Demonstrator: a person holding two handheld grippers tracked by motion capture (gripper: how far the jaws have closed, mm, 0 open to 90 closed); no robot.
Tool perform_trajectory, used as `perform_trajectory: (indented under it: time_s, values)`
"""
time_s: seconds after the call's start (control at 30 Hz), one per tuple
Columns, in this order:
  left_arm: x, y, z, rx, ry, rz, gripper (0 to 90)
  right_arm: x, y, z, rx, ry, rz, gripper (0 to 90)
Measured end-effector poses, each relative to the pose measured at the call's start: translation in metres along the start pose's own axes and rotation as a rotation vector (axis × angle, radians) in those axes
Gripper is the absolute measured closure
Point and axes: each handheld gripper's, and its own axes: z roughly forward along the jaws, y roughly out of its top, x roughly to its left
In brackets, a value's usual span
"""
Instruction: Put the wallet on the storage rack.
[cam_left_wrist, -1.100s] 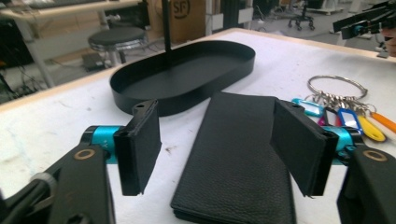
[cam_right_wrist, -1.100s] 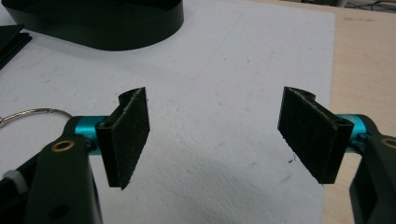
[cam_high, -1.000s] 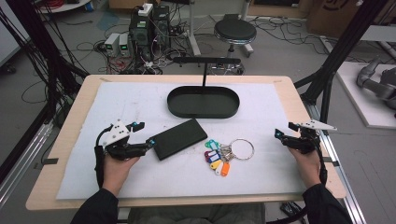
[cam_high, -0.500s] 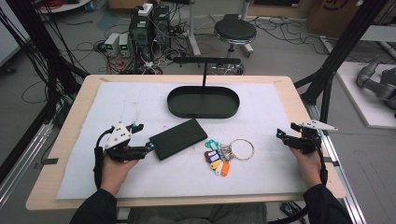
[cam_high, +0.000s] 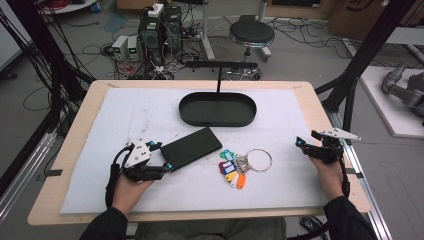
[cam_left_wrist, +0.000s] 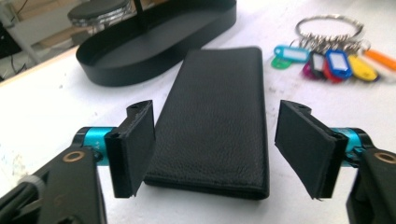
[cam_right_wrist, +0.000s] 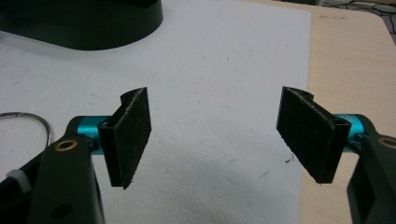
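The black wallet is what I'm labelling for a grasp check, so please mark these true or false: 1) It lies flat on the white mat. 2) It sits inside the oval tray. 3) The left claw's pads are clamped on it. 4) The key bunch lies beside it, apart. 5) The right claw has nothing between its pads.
1) True: the black wallet lies flat on the white mat.
2) False: the oval tray is empty, farther back.
3) False: the left claw straddles its near end, pads apart from it.
4) True: the key bunch lies apart.
5) True: the right claw is open over bare mat.
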Motion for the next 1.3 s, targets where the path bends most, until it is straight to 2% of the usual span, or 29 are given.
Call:
perform_trajectory:
  time_s: [0.03, 0.17, 0.2, 0.23, 0.27, 0.3, 0.37, 0.4, 0.47, 0.53, 0.63, 0.77, 0.83, 0.9, 0.93, 0.97, 1.03, 1.2, 1.23, 1.27, 1.3]
  values:
    - [-0.002, -0.001, 0.002, 0.011, 0.0, 0.001, 30.7, 0.0, 0.0, 0.0, 0.0, -0.001, 0.002, 26.5]
    - [-0.01, -0.003, 0.01, 0.081, -0.015, 0.067, 32.0, 0.0, 0.0, 0.0, 0.0, -0.007, 0.009, 26.6]
    - [-0.01, -0.003, 0.01, 0.081, -0.015, 0.067, 33.4, 0.0, 0.0, 0.0, 0.002, -0.005, 0.013, 26.6]
    - [-0.015, -0.004, 0.014, 0.115, -0.024, 0.108, 35.6, -0.001, 0.001, 0.001, -0.001, -0.004, 0.013, 26.6]
    - [-0.015, -0.004, 0.014, 0.115, -0.024, 0.108, 36.2, -0.001, 0.001, 0.001, -0.001, -0.004, 0.013, 26.6]
    - [-0.02, -0.005, 0.017, 0.152, -0.025, 0.16, 36.4, -0.001, 0.001, 0.002, 0.0, -0.003, 0.012, 26.6]
    - [-0.023, -0.005, 0.02, 0.178, -0.017, 0.199, 38.4, 0.0, 0.0, 0.002, 0.007, -0.001, 0.013, 26.6]
    - [-0.023, -0.005, 0.02, 0.178, -0.017, 0.199, 38.6, 0.0, 0.0, 0.002, 0.007, -0.001, 0.013, 26.6]
    - [-0.026, -0.006, 0.023, 0.201, -0.013, 0.245, 39.7, 0.0, 0.001, 0.003, 0.007, -0.002, 0.008, 26.7]
    - [-0.028, -0.007, 0.025, 0.213, -0.009, 0.273, 42.2, 0.0, 0.001, 0.003, 0.008, -0.001, 0.009, 26.7]
    - [-0.029, -0.009, 0.027, 0.224, 0.0, 0.288, 43.1, 0.0, 0.0, 0.004, 0.008, 0.0, 0.013, 26.7]
    - [-0.027, -0.011, 0.028, 0.214, -0.004, 0.271, 45.7, 0.0, 0.0, 0.004, 0.01, 0.008, 0.013, 26.7]
    - [-0.027, -0.012, 0.028, 0.21, 0.006, 0.282, 48.2, 0.0, 0.0, 0.004, 0.009, 0.006, 0.009, 26.7]
    - [-0.025, -0.011, 0.027, 0.206, -0.018, 0.322, 56.8, 0.0, 0.001, 0.004, 0.016, 0.007, 0.011, 26.7]
    - [-0.025, -0.011, 0.027, 0.206, -0.018, 0.322, 59.6, 0.001, 0.001, 0.004, 0.013, 0.01, 0.015, 26.7]
    - [-0.026, -0.01, 0.026, 0.204, -0.019, 0.345, 59.6, 0.001, 0.001, 0.004, 0.013, 0.01, 0.015, 26.7]
    - [-0.03, -0.006, 0.024, 0.199, -0.015, 0.394, 69.7, 0.001, 0.001, 0.004, 0.001, 0.018, 0.011, 26.7]
    - [-0.025, -0.002, 0.018, 0.155, -0.017, 0.356, 75.9, 0.0, 0.001, 0.005, 0.008, 0.02, 0.015, 26.7]
    - [-0.023, 0.0, 0.015, 0.132, -0.018, 0.335, 75.9, 0.0, 0.001, 0.005, 0.008, 0.02, 0.015, 26.7]
    - [-0.019, 0.003, 0.011, 0.094, -0.028, 0.296, 76.8, 0.0, 0.001, 0.005, 0.006, 0.019, 0.017, 26.7]
    - [-0.019, 0.003, 0.011, 0.094, -0.028, 0.296, 77.1, 0.0, 0.001, 0.005, 0.006, 0.019, 0.017, 26.7]
